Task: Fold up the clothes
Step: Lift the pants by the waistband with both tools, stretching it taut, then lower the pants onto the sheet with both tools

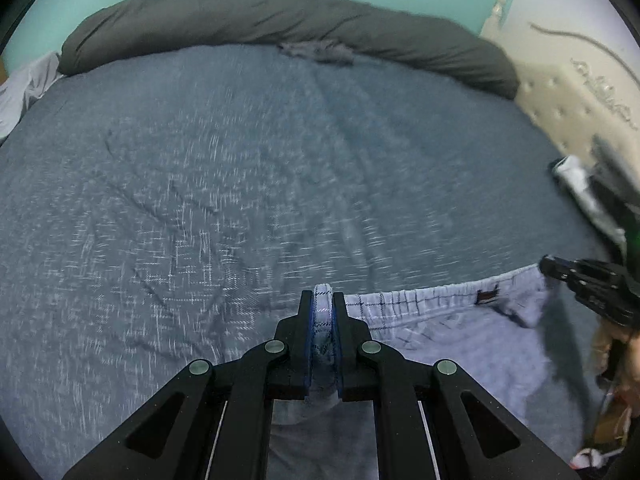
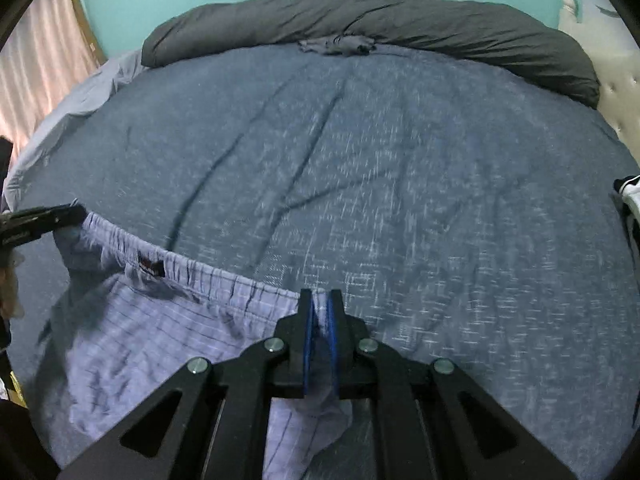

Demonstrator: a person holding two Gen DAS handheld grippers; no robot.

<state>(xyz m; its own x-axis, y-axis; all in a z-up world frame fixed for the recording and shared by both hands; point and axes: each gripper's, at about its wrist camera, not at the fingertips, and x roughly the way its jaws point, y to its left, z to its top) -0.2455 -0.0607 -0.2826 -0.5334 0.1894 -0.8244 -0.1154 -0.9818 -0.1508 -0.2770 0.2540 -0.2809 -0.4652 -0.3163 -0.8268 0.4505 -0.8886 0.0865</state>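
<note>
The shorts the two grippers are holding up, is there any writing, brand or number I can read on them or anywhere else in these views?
No text can be read in either view.
Waistband tag on the plaid shorts: dark with a hint of red, too small and blurred to read.
Left gripper and right gripper, both shut on the waistband: no markings visible.
Blue bedspread: woven pattern only, no text.

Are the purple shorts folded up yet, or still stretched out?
Stretched out. The shorts hang by their waistband, pulled wide between the left claw and right claw, above the blue bedspread.
</note>
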